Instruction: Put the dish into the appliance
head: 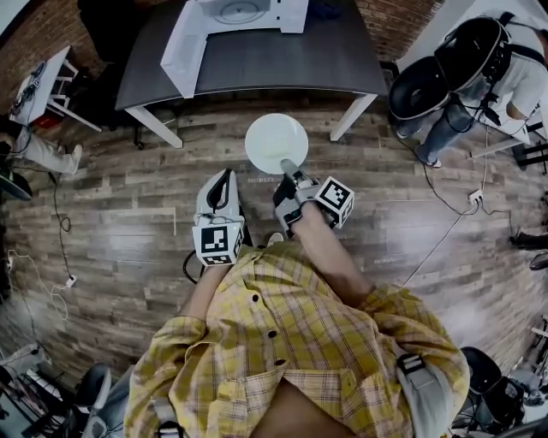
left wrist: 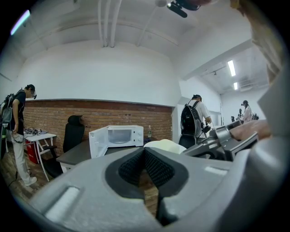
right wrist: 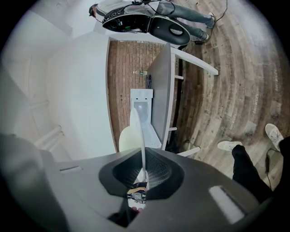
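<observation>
A round white dish is held out over the wooden floor, with my right gripper shut on its near rim. In the right gripper view the dish stands edge-on between the pads. The appliance is a white microwave on a dark table ahead, and its door hangs open toward the left. My left gripper hovers beside the right one, shut with nothing in it. In the left gripper view the microwave shows its open cavity, with the dish to its right.
A person with a black backpack stands at the table's right end. Another person and a small white side table are at the left. Cables trail across the floor. A black office chair stands by the brick wall.
</observation>
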Demonstrator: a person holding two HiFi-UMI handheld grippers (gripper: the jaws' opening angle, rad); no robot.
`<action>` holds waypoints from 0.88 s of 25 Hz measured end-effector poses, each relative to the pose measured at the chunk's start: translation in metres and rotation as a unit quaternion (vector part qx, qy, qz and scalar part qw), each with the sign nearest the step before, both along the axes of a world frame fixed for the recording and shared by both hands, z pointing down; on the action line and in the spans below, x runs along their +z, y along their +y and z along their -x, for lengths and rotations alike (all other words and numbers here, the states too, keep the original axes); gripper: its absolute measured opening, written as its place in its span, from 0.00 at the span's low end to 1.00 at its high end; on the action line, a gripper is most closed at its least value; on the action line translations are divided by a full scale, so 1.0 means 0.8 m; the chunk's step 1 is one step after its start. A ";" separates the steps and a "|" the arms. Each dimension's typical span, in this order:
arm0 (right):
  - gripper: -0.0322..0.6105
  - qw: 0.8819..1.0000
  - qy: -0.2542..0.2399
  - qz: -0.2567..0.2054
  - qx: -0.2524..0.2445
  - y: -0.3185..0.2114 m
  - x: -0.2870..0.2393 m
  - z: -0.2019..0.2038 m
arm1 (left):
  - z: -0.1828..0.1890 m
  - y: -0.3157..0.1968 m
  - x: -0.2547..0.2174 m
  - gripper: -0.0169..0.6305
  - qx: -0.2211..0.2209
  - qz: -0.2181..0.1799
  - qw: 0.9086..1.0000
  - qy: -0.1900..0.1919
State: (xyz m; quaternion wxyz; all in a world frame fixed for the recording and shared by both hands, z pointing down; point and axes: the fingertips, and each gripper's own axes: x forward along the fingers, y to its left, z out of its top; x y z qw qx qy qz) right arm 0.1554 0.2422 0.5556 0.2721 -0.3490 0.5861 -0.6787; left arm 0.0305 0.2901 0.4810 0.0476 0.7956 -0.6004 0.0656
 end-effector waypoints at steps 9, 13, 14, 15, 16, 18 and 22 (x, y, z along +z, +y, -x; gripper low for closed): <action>0.07 1.000 0.004 -0.012 -0.005 -0.052 -0.004 0.021 | 0.014 -0.054 0.003 0.02 0.000 -0.011 1.000 0.010; 0.07 1.000 0.008 -0.009 -0.009 -0.075 0.005 0.030 | 0.021 -0.083 0.006 0.02 0.002 -0.016 1.000 0.011; 0.07 1.000 0.009 -0.007 -0.007 -0.091 0.008 0.035 | 0.027 -0.101 0.007 0.02 0.004 -0.014 1.000 0.012; 0.07 1.000 0.009 -0.004 -0.005 -0.111 0.010 0.042 | 0.035 -0.121 0.009 0.02 0.006 -0.011 1.000 0.013; 0.07 1.000 0.009 -0.003 -0.002 -0.132 0.010 0.050 | 0.043 -0.142 0.009 0.02 0.008 -0.009 1.000 0.014; 0.07 1.000 0.006 -0.004 0.002 -0.169 0.005 0.065 | 0.057 -0.181 0.008 0.02 0.012 -0.005 1.000 0.015; 0.07 1.000 0.006 0.000 0.009 -0.214 0.000 0.086 | 0.075 -0.230 0.001 0.02 0.024 -0.001 1.000 0.017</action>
